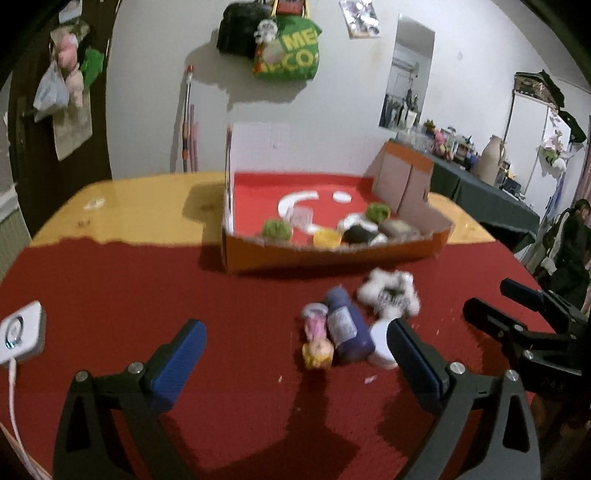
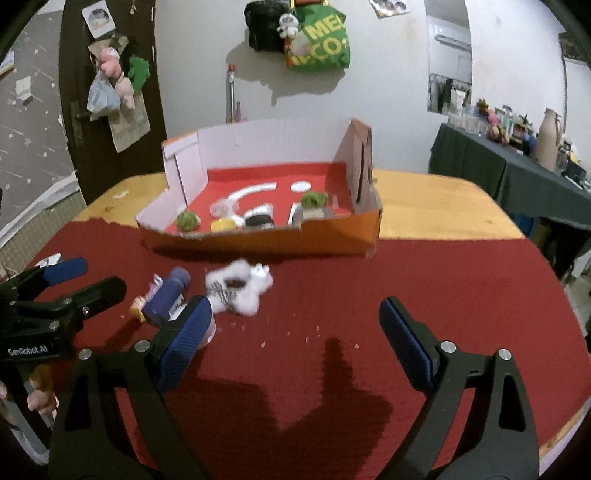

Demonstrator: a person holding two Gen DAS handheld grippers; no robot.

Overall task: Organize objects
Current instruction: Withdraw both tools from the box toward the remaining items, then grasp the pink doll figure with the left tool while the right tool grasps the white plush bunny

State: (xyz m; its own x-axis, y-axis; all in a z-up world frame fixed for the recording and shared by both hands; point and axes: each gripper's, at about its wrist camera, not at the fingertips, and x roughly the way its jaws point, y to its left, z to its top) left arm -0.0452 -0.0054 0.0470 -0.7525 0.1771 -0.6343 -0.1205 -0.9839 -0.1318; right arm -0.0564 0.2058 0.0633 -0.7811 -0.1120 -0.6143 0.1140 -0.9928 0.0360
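Green bag point(image 2: 320, 40) on the wall: yellow letters "ME" above "CO:", partly hidden. Left gripper point(image 2: 77, 280) body, right wrist view: white "GenRobot.AI". Bottle point(image 1: 347, 328) label unreadable.

You are working in a lived-in room of a home, not in a lab or a workshop. On the white wall you see a green shopping bag point(image 2: 320, 40) and a black bag point(image 2: 264, 26) hanging together, and a dark door point(image 2: 110, 92) carries soft toys and a plastic bag on its handle. Your bench point(image 2: 436, 206) is a wooden dining table half covered with a red cloth point(image 2: 424, 280), and to the right a side table point(image 2: 491, 166) with a dark cover holds a vase point(image 2: 548, 138) and many small ornaments.
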